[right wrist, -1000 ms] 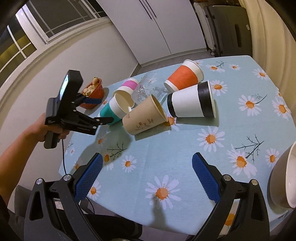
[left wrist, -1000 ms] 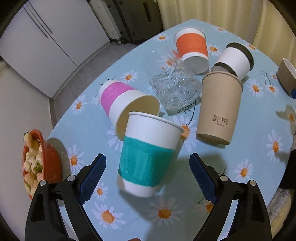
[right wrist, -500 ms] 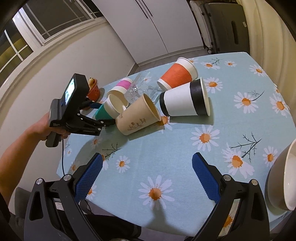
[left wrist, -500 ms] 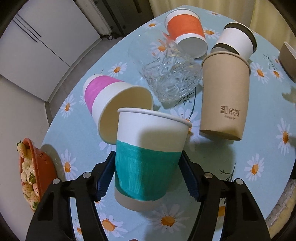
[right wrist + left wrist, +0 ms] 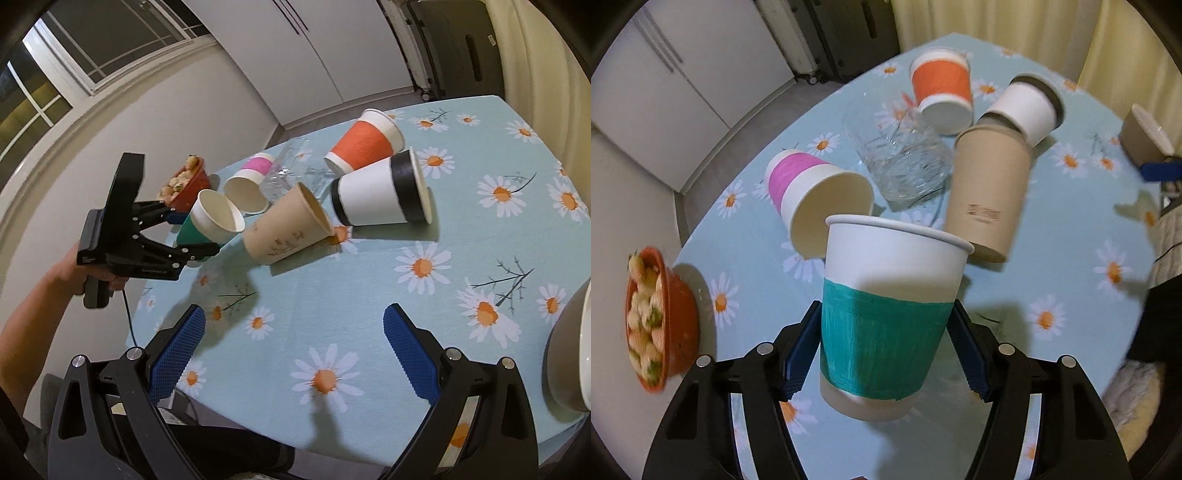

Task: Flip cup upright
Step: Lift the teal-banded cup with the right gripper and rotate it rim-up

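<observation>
My left gripper (image 5: 884, 350) is shut on a white paper cup with a teal band (image 5: 886, 314), holding it off the table with its mouth up and tilted. The same cup (image 5: 210, 225) and left gripper (image 5: 184, 236) show in the right wrist view at the table's left edge. On their sides lie a pink-banded cup (image 5: 812, 195), a brown cup (image 5: 988, 192), an orange cup (image 5: 942, 92) and a black-and-white cup (image 5: 1030, 107). My right gripper (image 5: 291, 354) is open and empty over the table's near edge.
A clear cut-glass tumbler (image 5: 905, 162) lies among the cups. An orange bowl of food (image 5: 657, 317) sits at the table's left edge. A tan bowl (image 5: 569, 358) stands at the right edge. The round table has a light blue daisy cloth (image 5: 369, 295).
My left gripper closed around the teal-banded cup and lifted it off the table. The right gripper stayed open and barely moved.
</observation>
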`<state>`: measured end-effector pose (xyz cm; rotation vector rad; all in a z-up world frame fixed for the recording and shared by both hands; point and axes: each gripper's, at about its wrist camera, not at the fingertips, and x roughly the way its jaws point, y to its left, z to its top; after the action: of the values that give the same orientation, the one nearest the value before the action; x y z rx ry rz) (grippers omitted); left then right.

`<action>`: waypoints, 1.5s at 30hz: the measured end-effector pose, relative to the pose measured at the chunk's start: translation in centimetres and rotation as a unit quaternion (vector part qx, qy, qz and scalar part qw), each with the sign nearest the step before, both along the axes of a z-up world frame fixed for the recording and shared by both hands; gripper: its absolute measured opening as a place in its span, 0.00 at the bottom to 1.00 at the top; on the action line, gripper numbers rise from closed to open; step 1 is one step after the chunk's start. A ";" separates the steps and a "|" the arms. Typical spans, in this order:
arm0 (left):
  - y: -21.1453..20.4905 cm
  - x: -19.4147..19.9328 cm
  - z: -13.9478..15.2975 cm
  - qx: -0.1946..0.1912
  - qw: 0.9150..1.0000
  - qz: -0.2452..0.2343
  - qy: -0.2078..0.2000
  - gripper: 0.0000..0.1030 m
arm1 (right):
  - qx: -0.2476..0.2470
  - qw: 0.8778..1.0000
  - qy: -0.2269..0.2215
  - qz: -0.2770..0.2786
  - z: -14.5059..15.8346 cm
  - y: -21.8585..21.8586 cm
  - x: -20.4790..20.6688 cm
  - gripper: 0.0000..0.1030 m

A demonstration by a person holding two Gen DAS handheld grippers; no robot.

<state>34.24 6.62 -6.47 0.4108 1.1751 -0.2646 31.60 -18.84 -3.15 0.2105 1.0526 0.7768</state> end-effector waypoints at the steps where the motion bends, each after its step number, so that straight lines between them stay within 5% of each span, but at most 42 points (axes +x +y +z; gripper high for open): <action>1: -0.1 -0.8 0.7 -0.009 1.000 0.006 -0.006 0.64 | 0.006 1.000 0.001 0.004 0.1 0.1 -0.1 0.93; 9: -0.7 -5.9 4.0 -0.128 0.989 0.080 -0.010 0.63 | 0.055 0.997 0.038 0.023 0.4 -0.1 -1.3 0.93; 17: -2.4 -9.3 3.5 -0.238 0.956 0.170 0.019 0.64 | 0.094 0.993 0.073 0.022 0.7 -1.5 -2.1 0.93; 26: -4.6 -9.8 -0.1 -0.309 0.904 0.285 0.079 0.64 | 0.086 0.991 0.101 0.031 0.0 -2.7 -2.2 0.93; 31: -4.9 -9.2 -3.2 -0.335 0.863 0.362 0.107 0.64 | 0.080 0.990 0.110 0.025 -0.2 -3.5 -1.9 0.93; 40: -4.8 -8.2 -5.1 -0.328 0.845 0.406 0.117 0.66 | 0.090 0.989 0.116 0.017 -0.1 -4.6 -1.4 0.93; 42: -4.9 -7.7 -5.1 -0.319 0.848 0.408 0.115 0.77 | 0.090 0.989 0.116 0.018 0.0 -4.5 -1.4 0.93; 45: -4.6 -7.6 -4.8 -0.316 0.849 0.408 0.112 0.78 | 0.090 0.989 0.117 0.021 0.0 -4.4 -1.4 0.93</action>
<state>26.61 2.00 -11.31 -0.7232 1.3099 0.0622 30.19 -23.21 -3.18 0.4431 1.2105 0.9019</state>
